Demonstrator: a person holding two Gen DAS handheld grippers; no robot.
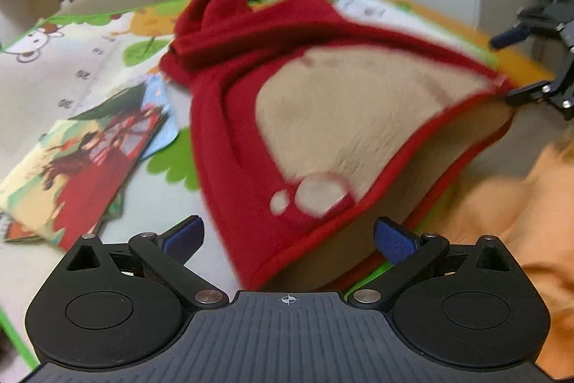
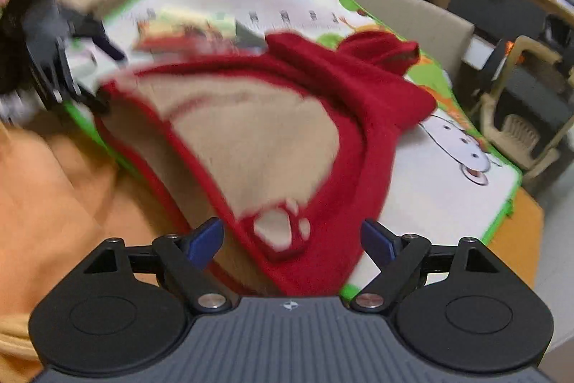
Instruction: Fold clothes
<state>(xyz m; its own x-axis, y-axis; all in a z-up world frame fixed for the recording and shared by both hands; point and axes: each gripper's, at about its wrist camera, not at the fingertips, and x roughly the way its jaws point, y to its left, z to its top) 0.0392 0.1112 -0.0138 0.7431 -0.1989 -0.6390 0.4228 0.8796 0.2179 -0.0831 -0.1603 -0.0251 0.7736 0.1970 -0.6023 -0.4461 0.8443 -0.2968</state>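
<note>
i am looking at the red fleece top [image 1: 229,117] with a tan patch, lying in a heap on the cartoon play mat [image 1: 82,67], its near hem hanging over the mat edge toward me. my left gripper [image 1: 288,239] is sitting wide open with nothing in it, right at the hem's left end. my right gripper [image 2: 292,241] is also wide open, at the hem's right end. the hem is running side to side between them, so both are about equally near. some picture books [image 1: 89,160] are lying beside the top. i see no box or basket.

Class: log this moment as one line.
left tool: open | right tool: open | red garment: unfolded, on mat | blurred
</note>
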